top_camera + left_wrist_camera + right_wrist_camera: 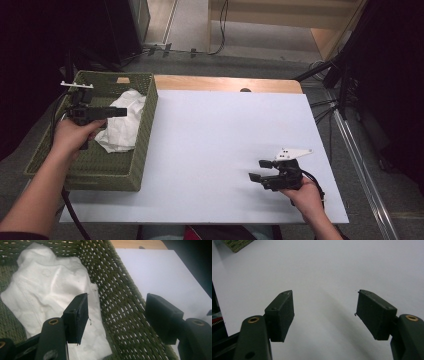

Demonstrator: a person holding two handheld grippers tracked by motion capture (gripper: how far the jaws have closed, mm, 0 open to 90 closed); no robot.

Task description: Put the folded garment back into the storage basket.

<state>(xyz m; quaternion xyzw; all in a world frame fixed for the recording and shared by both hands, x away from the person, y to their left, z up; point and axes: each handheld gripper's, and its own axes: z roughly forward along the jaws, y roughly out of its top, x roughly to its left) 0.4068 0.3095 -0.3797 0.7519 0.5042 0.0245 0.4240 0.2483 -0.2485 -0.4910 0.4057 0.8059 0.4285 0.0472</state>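
A crumpled white cloth (122, 120) lies inside the green woven basket (90, 170) at the table's left. My left gripper (119, 112) hovers over the basket above the cloth, jaws open and nothing between them. In the left gripper view the cloth (47, 290) lies below and beyond the spread jaws, beside the basket's wall (120, 300). My right gripper (260, 170) rests low over the white sheet (220, 150) at the front right, open and empty; the right gripper view has bare white sheet (324, 272) between its jaws.
The basket takes up the table's left side. A strip of wooden tabletop (225, 83) runs behind the sheet. Black stands and cables (340, 85) sit off the right edge. A corner of the basket (237, 245) appears far off in the right gripper view.
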